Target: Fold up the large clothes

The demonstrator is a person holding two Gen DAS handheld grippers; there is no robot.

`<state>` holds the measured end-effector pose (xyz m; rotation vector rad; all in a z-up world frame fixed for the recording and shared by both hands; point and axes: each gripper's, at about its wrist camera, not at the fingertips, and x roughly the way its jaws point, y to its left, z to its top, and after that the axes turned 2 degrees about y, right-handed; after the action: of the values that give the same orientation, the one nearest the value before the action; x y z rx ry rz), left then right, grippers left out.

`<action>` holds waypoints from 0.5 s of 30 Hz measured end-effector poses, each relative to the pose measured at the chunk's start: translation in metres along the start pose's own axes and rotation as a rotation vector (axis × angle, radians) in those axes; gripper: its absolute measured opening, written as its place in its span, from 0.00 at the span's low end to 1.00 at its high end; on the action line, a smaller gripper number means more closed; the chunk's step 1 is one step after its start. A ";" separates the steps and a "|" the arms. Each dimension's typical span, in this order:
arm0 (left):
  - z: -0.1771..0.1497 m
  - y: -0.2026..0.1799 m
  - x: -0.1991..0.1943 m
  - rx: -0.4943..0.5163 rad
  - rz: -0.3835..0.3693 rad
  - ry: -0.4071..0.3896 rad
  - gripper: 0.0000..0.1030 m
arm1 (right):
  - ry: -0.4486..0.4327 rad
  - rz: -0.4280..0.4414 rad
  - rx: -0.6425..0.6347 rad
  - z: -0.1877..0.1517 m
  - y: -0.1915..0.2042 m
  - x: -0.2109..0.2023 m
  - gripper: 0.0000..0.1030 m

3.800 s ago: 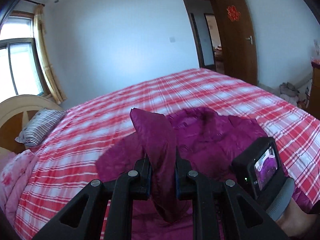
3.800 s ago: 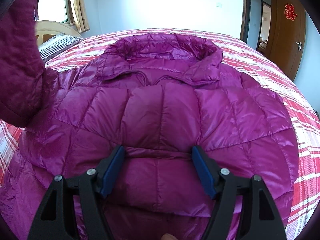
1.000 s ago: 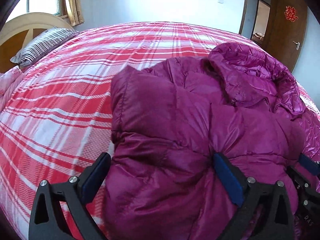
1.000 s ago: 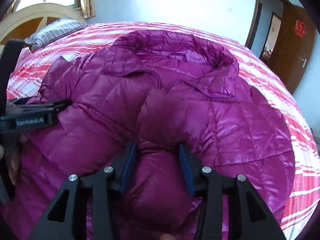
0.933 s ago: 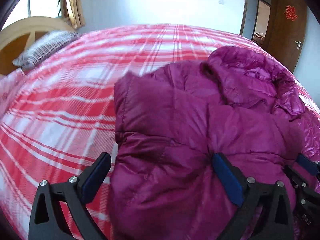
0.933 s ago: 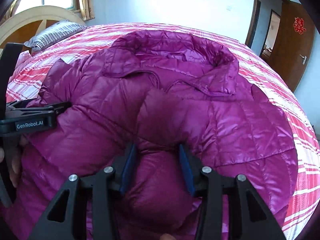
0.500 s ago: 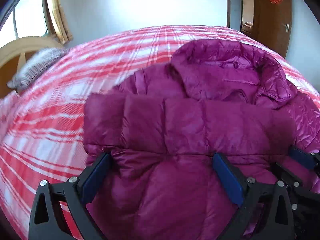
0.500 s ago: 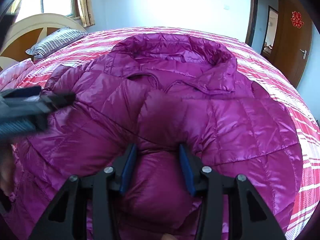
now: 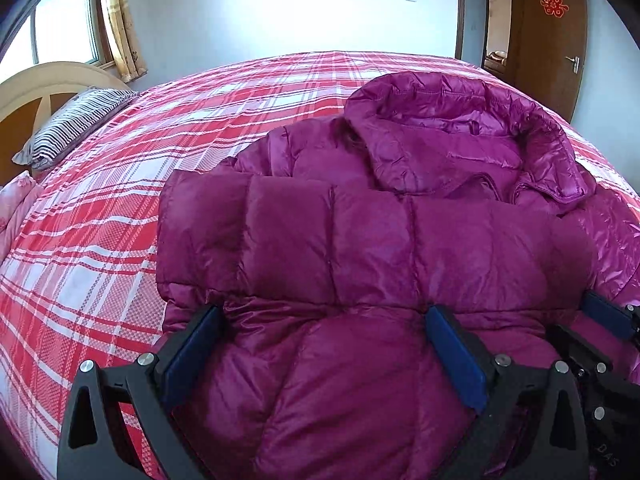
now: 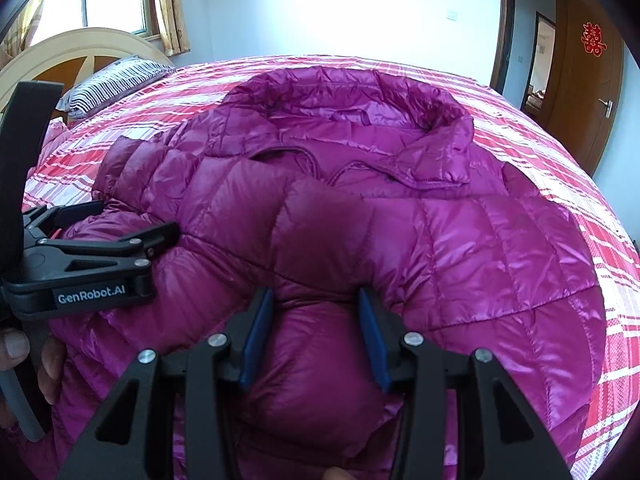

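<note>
Sleeve (image 9: 360, 248) swung across jacket (image 10: 500, 264), left hand-held gripper (image 10: 132, 240) reads "GenRobot.AI"

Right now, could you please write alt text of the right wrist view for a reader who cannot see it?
A magenta down jacket lies spread, collar far, on a red plaid bedspread. The right tool pinches a puffy fold of it, and the left tool rests on its left side. A striped pillow lies behind.
</note>
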<state>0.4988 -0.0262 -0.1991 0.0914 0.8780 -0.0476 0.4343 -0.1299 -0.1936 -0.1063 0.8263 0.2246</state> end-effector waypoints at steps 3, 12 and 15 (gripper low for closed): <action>0.005 0.005 -0.007 -0.021 -0.011 0.015 0.99 | -0.001 -0.004 -0.004 0.000 0.000 0.000 0.45; 0.028 0.036 -0.002 -0.123 0.022 0.024 0.99 | -0.007 0.000 0.002 0.000 0.000 -0.001 0.45; 0.017 0.043 0.024 -0.150 -0.034 0.090 0.99 | -0.008 0.004 0.004 0.000 0.000 -0.002 0.45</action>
<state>0.5303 0.0146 -0.2040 -0.0623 0.9703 -0.0092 0.4330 -0.1305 -0.1924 -0.1003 0.8187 0.2267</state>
